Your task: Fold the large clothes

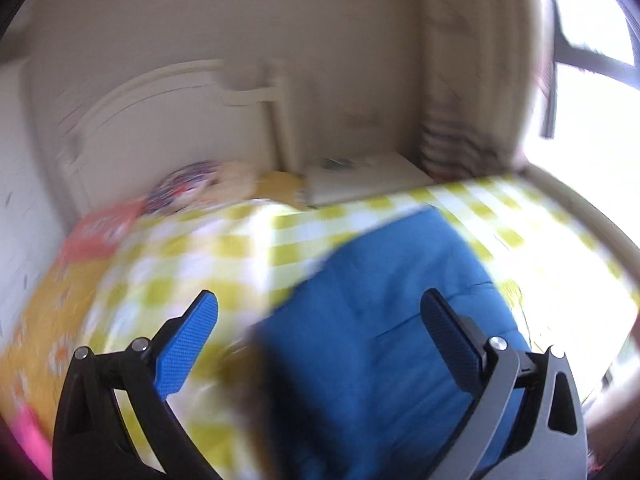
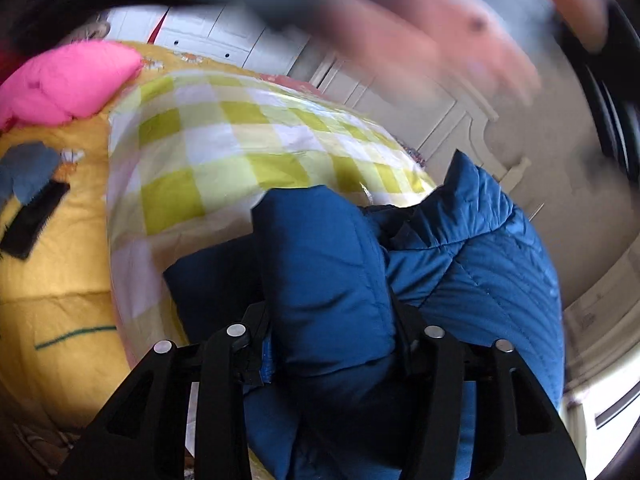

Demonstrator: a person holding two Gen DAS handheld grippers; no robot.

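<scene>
A blue quilted jacket [image 1: 384, 320] lies on a green-and-white checked bed cover [image 1: 224, 248]. My left gripper [image 1: 318, 308] is open and empty, hovering above the jacket's left edge; the view is blurred by motion. In the right wrist view my right gripper [image 2: 332, 320] is shut on a thick fold of the blue jacket [image 2: 328, 264], which bulges up between the black fingers and hides the pads. The rest of the jacket [image 2: 488, 248] is heaped to the right on the checked cover [image 2: 240, 152].
A pink garment [image 2: 64, 84] and a dark item [image 2: 32, 216] lie on the yellow sheet [image 2: 60, 264] at left. A blurred arm [image 2: 420, 36] crosses above. A white headboard [image 1: 168, 112], pillows [image 1: 188, 184], a nightstand [image 1: 368, 176] and a bright window [image 1: 592, 120] stand behind.
</scene>
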